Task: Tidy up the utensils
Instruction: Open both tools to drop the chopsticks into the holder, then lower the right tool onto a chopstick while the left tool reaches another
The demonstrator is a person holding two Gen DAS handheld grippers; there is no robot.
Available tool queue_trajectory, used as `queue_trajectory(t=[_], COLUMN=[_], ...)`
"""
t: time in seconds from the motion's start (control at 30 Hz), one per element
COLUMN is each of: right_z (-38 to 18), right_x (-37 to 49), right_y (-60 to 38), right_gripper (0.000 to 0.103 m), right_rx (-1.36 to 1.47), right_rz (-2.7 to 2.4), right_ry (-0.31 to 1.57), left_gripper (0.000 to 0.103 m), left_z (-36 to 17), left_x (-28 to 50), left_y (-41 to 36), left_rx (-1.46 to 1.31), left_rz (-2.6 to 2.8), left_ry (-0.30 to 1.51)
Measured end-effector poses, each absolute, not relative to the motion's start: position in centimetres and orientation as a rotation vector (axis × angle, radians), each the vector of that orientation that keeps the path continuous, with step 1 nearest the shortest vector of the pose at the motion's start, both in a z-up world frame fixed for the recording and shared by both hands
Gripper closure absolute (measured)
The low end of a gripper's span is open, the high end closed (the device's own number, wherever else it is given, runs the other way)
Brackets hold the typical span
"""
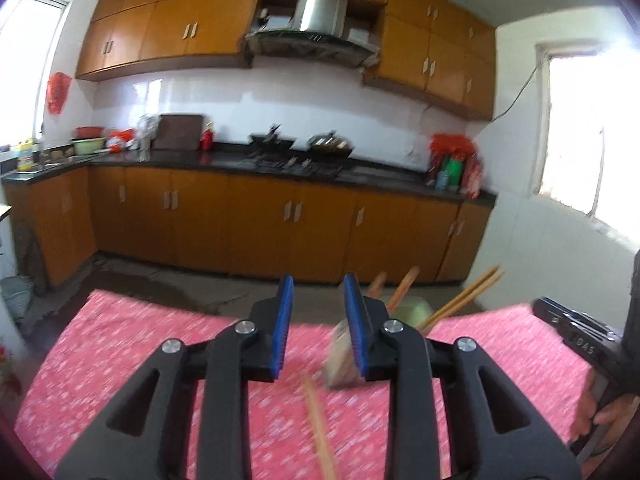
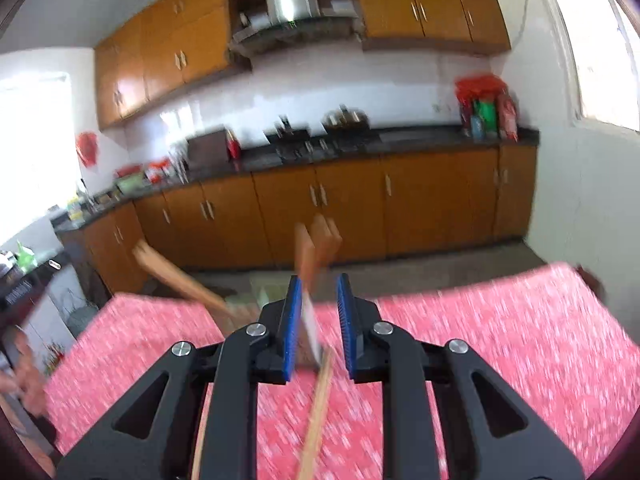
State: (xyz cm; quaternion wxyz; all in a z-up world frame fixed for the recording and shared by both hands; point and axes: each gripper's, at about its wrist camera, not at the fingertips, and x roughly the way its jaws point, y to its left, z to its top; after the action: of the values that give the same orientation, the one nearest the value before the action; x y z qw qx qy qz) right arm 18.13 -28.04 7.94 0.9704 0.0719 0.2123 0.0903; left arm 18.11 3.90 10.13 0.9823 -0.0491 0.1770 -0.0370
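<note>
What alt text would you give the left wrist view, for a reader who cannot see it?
The open left gripper hovers empty over a table with a pink patterned cloth. Ahead to its right, a pale green holder has chopsticks sticking out; a loose chopstick lies below. A blurred kitchen with orange cabinets is behind.

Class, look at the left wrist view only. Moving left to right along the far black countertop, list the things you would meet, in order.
Yellow bottle → green basin → dark cutting board → red bottle → black wok → second pan → red bag with bottles.
</note>
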Motion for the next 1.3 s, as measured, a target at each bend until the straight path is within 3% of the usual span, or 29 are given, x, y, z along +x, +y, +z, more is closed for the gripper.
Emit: queue_trajectory(t=[0.2, 0.37, 0.77, 1.3], right_z=[-4.3, -9.7, -10.0, -10.7], right_x=[20.2, 20.7, 21.1, 21.2], right_y=[-27.1, -25.1, -25.3, -27.4], right_gripper=[0.084, 0.084, 0.094, 0.094], right_rx=[0.184, 0.210, 0.121, 0.177], right_rz=[0.199, 0.237, 0.110, 0.074], right_ry=[0.785, 0.917, 0.895, 0.906], left_gripper=[0.075, 0.075, 0.076, 0.082], left_z=[2.2, -2.6, -7.8, -10.3], left_x=[18.7, 18.8, 19.5, 19.5], left_y=[5.9, 5.3, 2.2, 0.0], left_rx=[-0.114, -0.139, -0.152, -0.063], left_rz=[-0.003, -0.028, -0.128, -0.153], left_ry=[0.568, 0.690, 0.835, 0.903])
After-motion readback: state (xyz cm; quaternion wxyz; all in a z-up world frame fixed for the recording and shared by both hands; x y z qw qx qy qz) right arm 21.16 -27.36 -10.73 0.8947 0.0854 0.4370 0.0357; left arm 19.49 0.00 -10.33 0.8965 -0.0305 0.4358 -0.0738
